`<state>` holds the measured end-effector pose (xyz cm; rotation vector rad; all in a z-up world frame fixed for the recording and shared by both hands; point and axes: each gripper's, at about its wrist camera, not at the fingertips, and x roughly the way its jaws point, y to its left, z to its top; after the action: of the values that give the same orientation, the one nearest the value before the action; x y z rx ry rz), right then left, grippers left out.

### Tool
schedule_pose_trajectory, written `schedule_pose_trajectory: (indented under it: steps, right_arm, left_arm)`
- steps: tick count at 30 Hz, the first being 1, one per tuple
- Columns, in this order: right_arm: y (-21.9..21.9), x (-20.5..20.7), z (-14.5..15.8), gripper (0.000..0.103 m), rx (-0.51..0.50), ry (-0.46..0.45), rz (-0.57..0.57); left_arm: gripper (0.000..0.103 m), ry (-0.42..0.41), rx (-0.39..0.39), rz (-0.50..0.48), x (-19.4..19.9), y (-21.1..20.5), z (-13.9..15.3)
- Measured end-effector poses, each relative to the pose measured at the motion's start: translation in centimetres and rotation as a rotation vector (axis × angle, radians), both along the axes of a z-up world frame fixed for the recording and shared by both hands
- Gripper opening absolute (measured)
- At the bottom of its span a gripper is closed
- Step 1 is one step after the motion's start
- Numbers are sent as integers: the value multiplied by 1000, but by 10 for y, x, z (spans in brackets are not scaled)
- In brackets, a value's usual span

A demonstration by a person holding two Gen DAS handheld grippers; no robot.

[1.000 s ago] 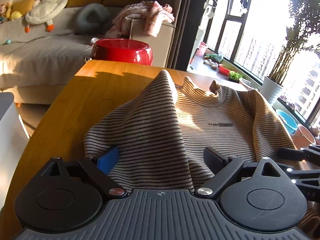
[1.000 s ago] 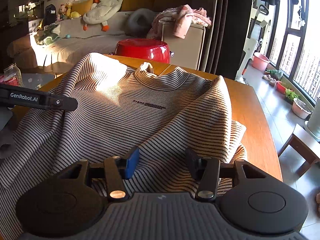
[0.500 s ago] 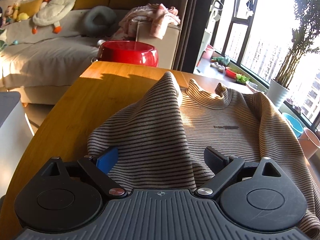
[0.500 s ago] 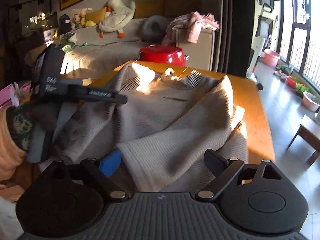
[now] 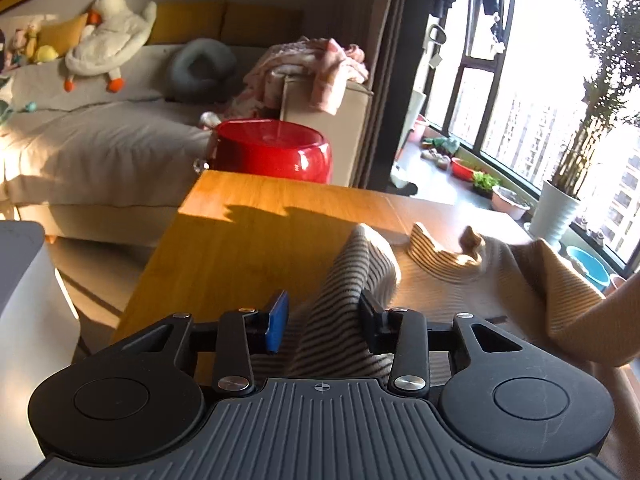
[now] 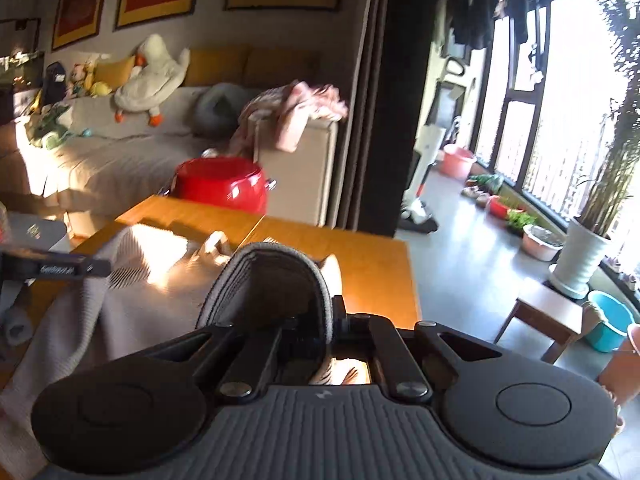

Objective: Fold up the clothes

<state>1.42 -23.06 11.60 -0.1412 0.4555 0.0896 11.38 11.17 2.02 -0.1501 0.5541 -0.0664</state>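
A beige and brown striped sweater (image 5: 460, 276) lies on the wooden table (image 5: 256, 240), collar at the far side. My left gripper (image 5: 322, 316) has narrowed its jaws around a raised ridge of the sweater's left side; the right pad touches the cloth, and a small gap shows at the blue pad (image 5: 277, 320). My right gripper (image 6: 308, 320) is shut on a fold of the sweater (image 6: 276, 292) that stands up as a dark loop between its fingers. The rest of the sweater (image 6: 120, 304) spreads to the left in the right wrist view. The left gripper's body (image 6: 56, 268) shows there too.
A red pot (image 5: 272, 150) stands just beyond the table's far edge. Behind it is a sofa (image 5: 100, 136) with a plush duck and a heap of pink clothes. A white unit (image 5: 24, 280) stands left of the table. Plant pots and basins line the window on the right.
Both grippers have narrowed from wide open onto folds of the sweater and lifted. The sweater's sides have bunched up, and both views have tilted upward toward the room.
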Motion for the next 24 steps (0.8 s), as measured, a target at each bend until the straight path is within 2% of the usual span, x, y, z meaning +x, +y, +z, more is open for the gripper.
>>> schedule_pose_trajectory:
  steps: [6,8,11,14,18,21,24]
  right_arm:
    - [-45,61,42,4,-7,-68,-199]
    - [-53,76,58,4,10,-88,-238]
    - [-52,91,82,4,34,-127,-246]
    - [-30,99,102,4,24,-161,-201]
    - [13,108,112,4,5,-174,-101]
    - [50,116,105,4,4,-150,-13]
    - [84,125,83,4,-6,-95,54]
  left_arm:
    - [49,-21,-89,127,8,49,14]
    - [59,-28,-131,140,4,60,18]
    - [68,-37,-176,131,-1,69,22]
    - [76,-34,-206,85,-5,67,24]
    - [83,-22,-230,19,-10,57,24]
    - [86,-18,-234,-21,-14,48,23]
    - [90,-16,-234,-40,-17,44,22]
